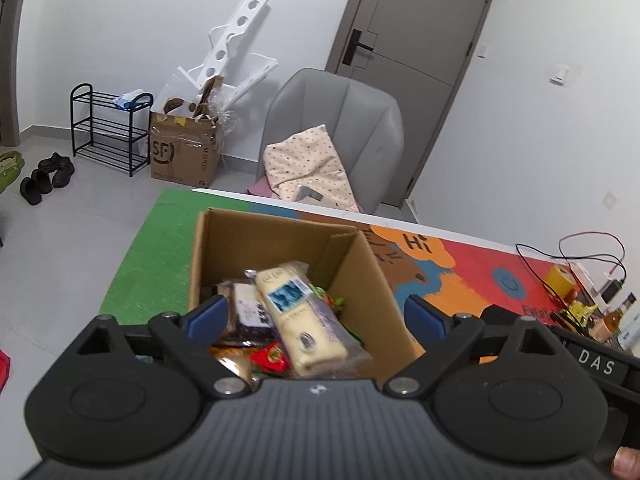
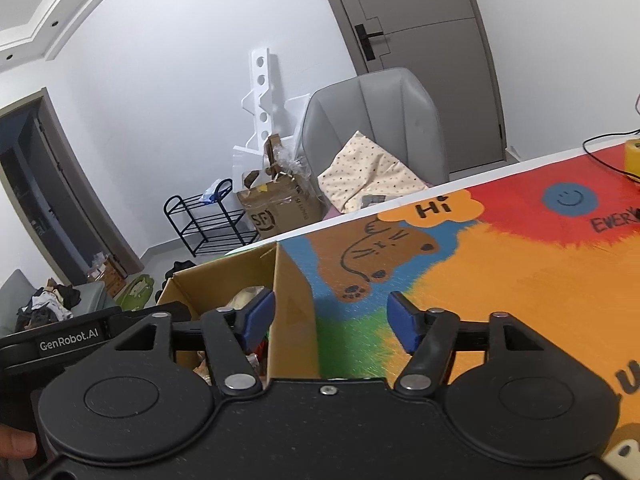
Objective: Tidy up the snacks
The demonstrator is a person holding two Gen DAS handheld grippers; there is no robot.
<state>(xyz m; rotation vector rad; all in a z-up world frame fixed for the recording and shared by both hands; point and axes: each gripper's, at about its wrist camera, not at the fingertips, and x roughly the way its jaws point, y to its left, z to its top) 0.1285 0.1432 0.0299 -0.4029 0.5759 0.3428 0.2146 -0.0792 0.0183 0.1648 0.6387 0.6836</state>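
Cardboard box (image 1: pixel 280 236) sits open on the colourful table mat (image 2: pixel 500 280), near its green end. Inside: a long cream snack pack (image 1: pixel 298 316) lying tilted on top of the pile, a dark packet (image 1: pixel 248 316) beside it, a red wrapper (image 1: pixel 272 354) lower down; other items too blurred to identify.

Left gripper (image 1: pixel 316 316) hangs over the box, jaws spread wide, holding nothing. Right gripper (image 2: pixel 331 320) is beside the box over the mat, jaws spread, empty; its left finger overlaps the box's right wall.

Behind the table: grey chair (image 1: pixel 340 120) with a dotted cushion (image 1: pixel 308 164), 1 black shoe rack (image 1: pixel 108 128), grey door (image 1: pixel 420 20).
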